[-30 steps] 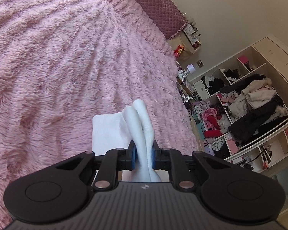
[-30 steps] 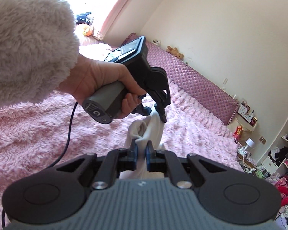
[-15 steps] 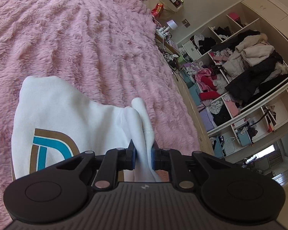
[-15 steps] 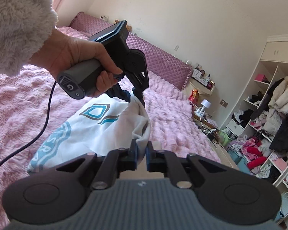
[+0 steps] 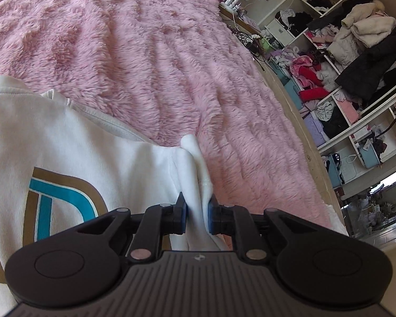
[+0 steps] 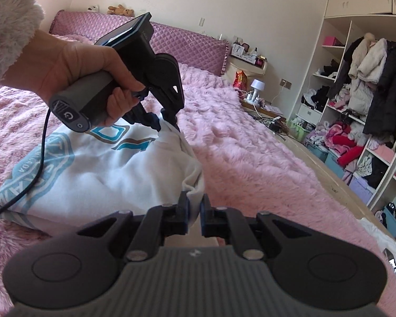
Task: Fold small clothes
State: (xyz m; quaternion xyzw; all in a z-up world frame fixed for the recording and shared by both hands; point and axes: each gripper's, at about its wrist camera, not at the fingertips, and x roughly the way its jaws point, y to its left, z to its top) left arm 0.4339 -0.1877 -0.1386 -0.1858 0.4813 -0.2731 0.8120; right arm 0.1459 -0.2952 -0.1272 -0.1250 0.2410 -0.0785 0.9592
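White garment edge was pinched between closed fingers of left gripper and right gripper, over pink bed.

The bed is covered with a fluffy pink blanket. On the blanket lies a white garment with teal and brown print, spread flat.

Pink fluffy blanket over bed; quilted purple headboard; open shelving stuffed with clothes; bedside lamp.
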